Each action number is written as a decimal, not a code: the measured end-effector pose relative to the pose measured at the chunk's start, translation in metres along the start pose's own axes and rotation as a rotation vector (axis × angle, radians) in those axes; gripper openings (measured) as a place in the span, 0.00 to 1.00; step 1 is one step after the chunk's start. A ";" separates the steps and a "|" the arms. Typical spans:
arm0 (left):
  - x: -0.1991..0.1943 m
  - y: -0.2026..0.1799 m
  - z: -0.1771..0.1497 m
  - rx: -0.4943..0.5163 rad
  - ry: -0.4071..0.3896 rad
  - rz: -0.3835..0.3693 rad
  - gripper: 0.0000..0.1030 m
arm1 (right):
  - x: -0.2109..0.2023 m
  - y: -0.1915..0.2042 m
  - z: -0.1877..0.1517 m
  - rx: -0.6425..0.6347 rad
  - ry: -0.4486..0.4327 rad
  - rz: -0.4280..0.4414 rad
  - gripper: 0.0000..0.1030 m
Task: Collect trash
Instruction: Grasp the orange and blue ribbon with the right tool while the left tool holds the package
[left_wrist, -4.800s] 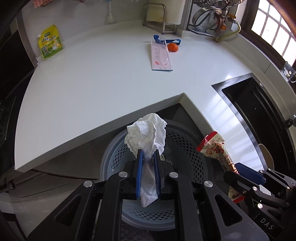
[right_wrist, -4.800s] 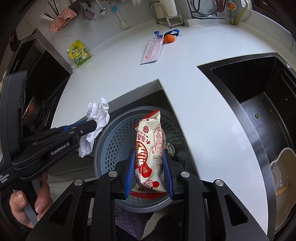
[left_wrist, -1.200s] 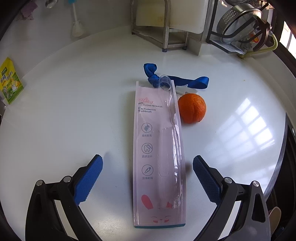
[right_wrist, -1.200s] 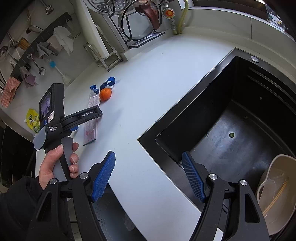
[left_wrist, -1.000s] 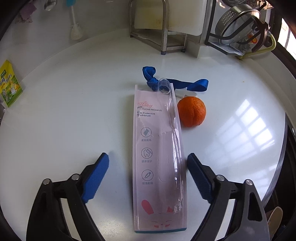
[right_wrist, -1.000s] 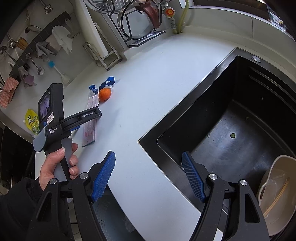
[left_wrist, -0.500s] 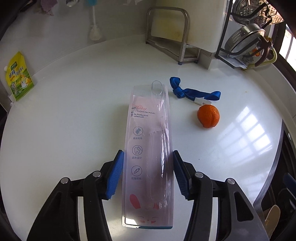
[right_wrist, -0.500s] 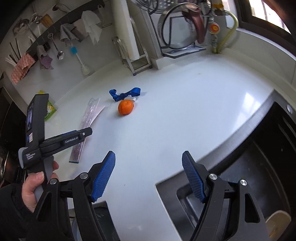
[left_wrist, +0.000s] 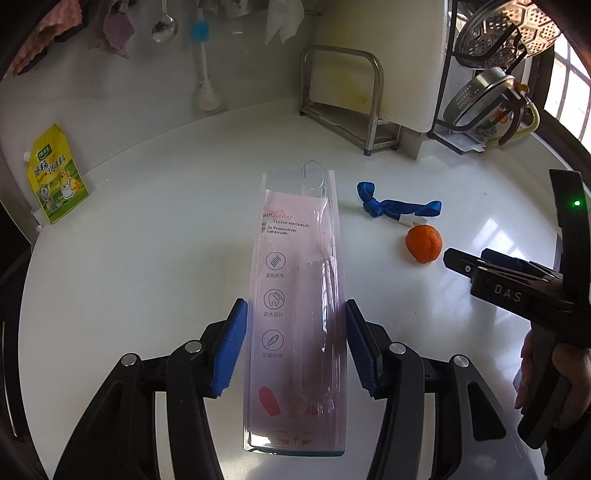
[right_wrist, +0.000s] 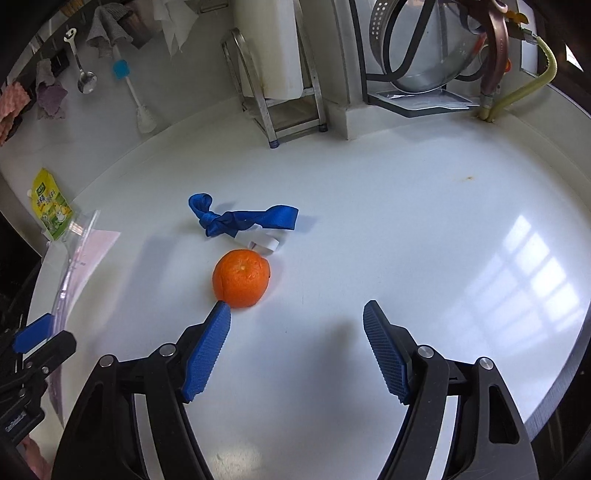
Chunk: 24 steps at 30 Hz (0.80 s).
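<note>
Now the long pink plastic toothbrush package (left_wrist: 295, 314) is pinched by the left gripper (left_wrist: 293, 345); the right gripper (right_wrist: 295, 349) is spread near the orange tangerine (right_wrist: 241, 283).

We are seeing broad bare white counter (right_wrist: 424, 229) lying open ahead of the right gripper (right_wrist: 295, 343), with only the orange (right_wrist: 241, 283) just off its left fingertip and the blue ribbon (right_wrist: 243, 219) beyond. A metal rack (right_wrist: 280, 99) and pot stand (right_wrist: 417, 99) are blocking the back edge. The toothbrush package (left_wrist: 295, 314) is filling the left gripper (left_wrist: 293, 343), seemingly raised clear.
</note>
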<state>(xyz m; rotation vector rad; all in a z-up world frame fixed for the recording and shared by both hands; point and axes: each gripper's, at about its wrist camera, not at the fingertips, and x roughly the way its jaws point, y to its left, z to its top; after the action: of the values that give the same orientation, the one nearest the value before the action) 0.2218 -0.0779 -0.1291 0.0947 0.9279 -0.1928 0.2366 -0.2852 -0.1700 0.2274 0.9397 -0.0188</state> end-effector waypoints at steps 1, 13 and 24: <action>0.000 0.001 0.000 0.000 -0.001 -0.003 0.50 | 0.004 0.002 0.002 -0.001 0.004 -0.003 0.69; 0.010 0.019 0.008 -0.009 0.012 -0.023 0.50 | 0.023 0.043 0.010 -0.002 0.002 0.057 0.69; 0.012 0.033 0.010 -0.029 0.013 -0.048 0.50 | 0.007 0.049 -0.008 0.045 -0.018 0.044 0.69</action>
<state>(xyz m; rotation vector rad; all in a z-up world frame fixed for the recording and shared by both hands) 0.2436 -0.0488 -0.1323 0.0470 0.9458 -0.2235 0.2402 -0.2348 -0.1712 0.2894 0.9164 -0.0019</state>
